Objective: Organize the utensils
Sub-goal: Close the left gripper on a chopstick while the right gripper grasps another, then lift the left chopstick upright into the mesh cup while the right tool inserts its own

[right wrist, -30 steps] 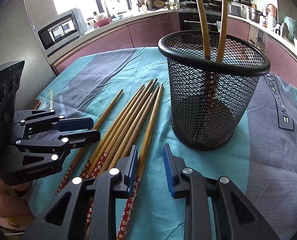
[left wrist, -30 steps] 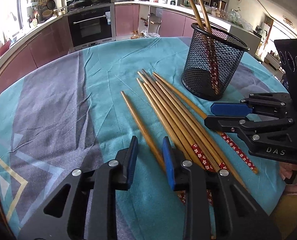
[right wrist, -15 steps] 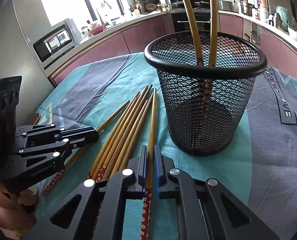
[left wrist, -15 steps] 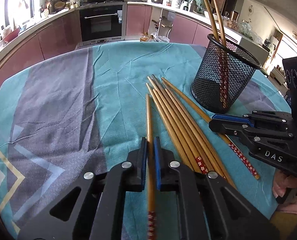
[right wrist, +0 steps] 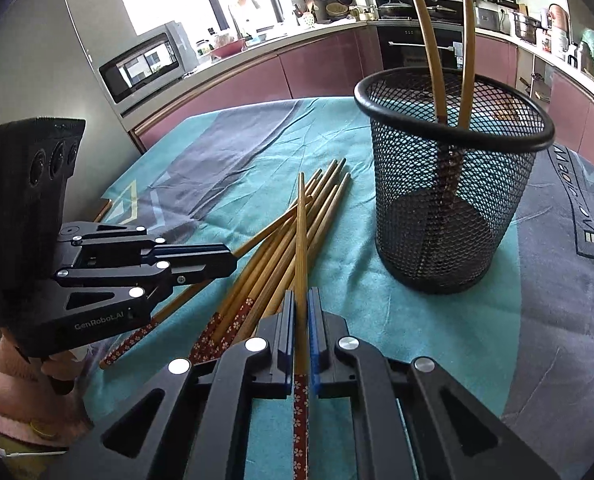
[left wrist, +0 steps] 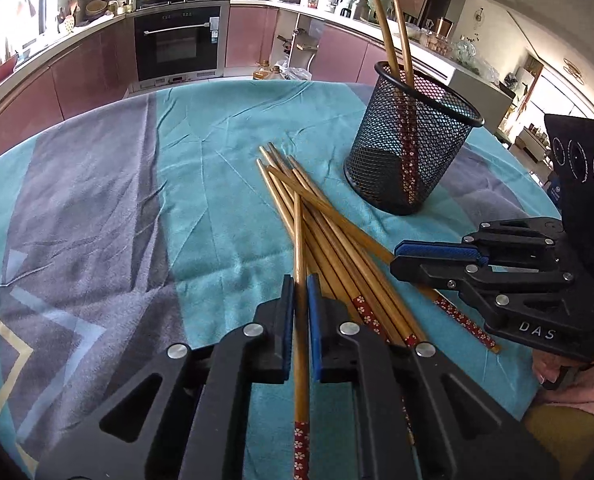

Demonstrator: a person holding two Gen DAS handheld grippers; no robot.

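Several wooden chopsticks with red flowered ends (left wrist: 337, 240) (right wrist: 269, 260) lie in a bundle on the teal and grey tablecloth. A black mesh holder (left wrist: 409, 144) (right wrist: 449, 184) stands upright behind them with two chopsticks in it. My left gripper (left wrist: 300, 292) is shut on one chopstick (left wrist: 299, 248), lifted and crossing over the bundle. My right gripper (right wrist: 301, 304) is shut on another chopstick (right wrist: 302, 232), its tip pointing away over the bundle. Each gripper shows in the other's view, the right one (left wrist: 401, 256) and the left one (right wrist: 229, 258).
The table's cloth (left wrist: 117, 220) spreads wide to the left of the bundle. Kitchen cabinets and an oven (left wrist: 177, 44) stand beyond the far edge. A microwave (right wrist: 145, 64) sits on the counter at the left in the right wrist view.
Both grippers closed on a chopstick each, then lifted them off the cloth. The held chopsticks now cross above the bundle, and both grippers have drawn back a little.
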